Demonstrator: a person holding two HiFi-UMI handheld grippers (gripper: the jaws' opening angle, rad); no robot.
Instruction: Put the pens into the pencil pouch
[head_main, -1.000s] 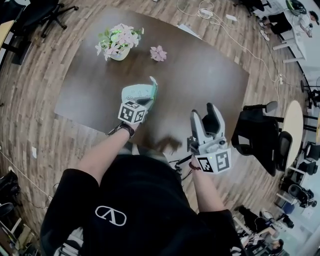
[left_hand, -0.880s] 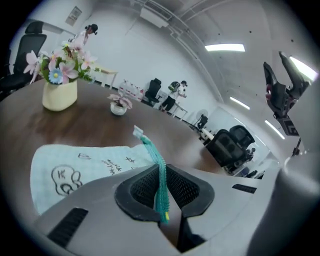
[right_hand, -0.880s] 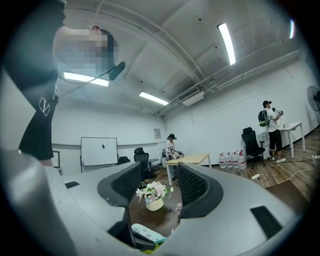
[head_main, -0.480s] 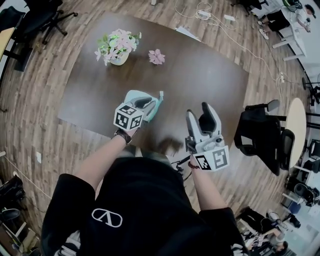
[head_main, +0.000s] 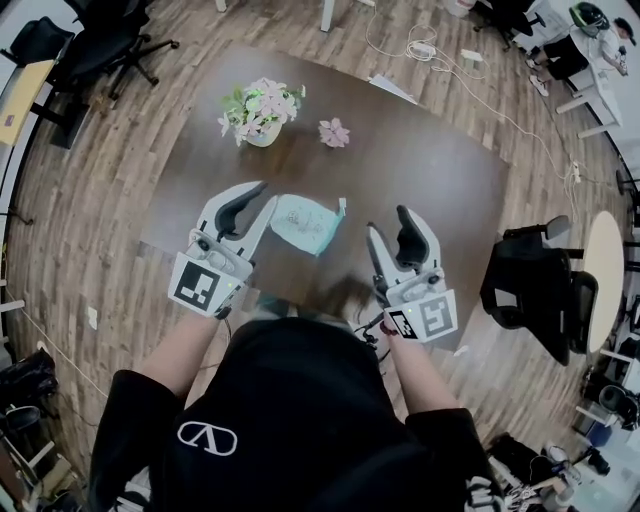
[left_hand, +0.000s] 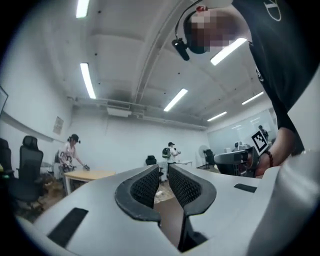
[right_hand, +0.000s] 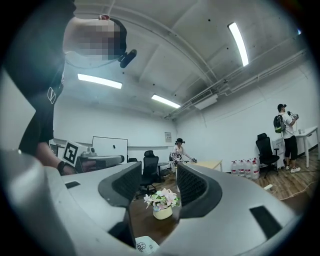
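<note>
We are holding the left gripper (head_main: 250, 205) raised at the near left edge of the dark wooden table (head_main: 440, 170). Its jaws have just been closing and are now standing a narrow gap apart with nothing between them. We are holding the right gripper (head_main: 390, 225) over the near edge, jaws well apart and empty. The mint-green pencil pouch (head_main: 303, 222) is lying flat on the table between the two grippers, touching neither. Farther back a pot of flowers (head_main: 262, 108) is standing, with a loose pink blossom (head_main: 334, 132) lying near it on the right.
</note>
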